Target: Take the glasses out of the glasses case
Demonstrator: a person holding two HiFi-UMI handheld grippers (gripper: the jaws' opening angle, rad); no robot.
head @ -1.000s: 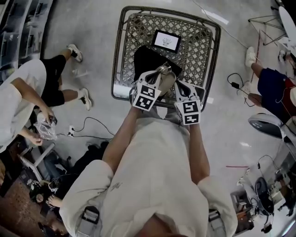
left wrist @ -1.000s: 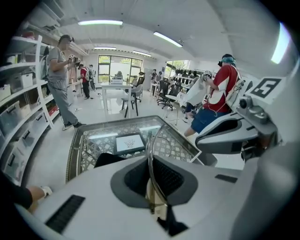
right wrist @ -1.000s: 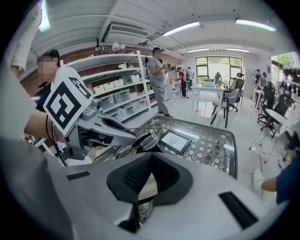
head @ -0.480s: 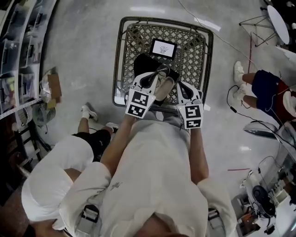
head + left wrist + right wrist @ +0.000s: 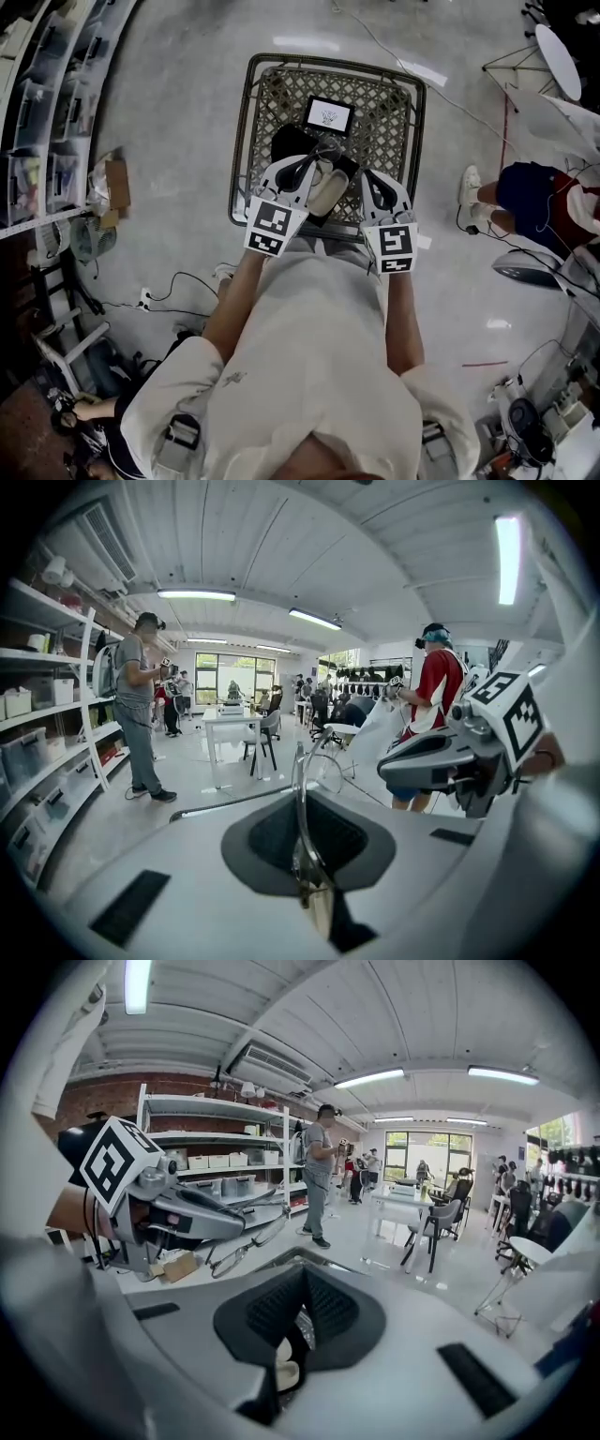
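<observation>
Two grippers stand farther apart over the wire-mesh table [image 5: 246, 122] than they did a second ago, and that spread is the change that matters. At the left, the left gripper [image 5: 309, 889] has its jaws pressed together on the glasses [image 5: 299, 789], pinching a thin metal part of the frame. The frame rises from the jaws as a slim, shiny wire curve, with a clear rimmed lens beyond it. The right gripper view shows the same glasses hanging in open air, apart from the glasses case [image 5: 328, 187]. They are out of it, and I judge the main step as good as done; what remains is setting each piece down. In the head view the case sits between the two tools. It is an oblong shell, dark outside and open, with a pale, soft-looking lining showing. At the right, the right gripper [image 5: 289, 1358] is clamped on an edge of that case, holding it over the black cloth [image 5: 284, 141].
</observation>
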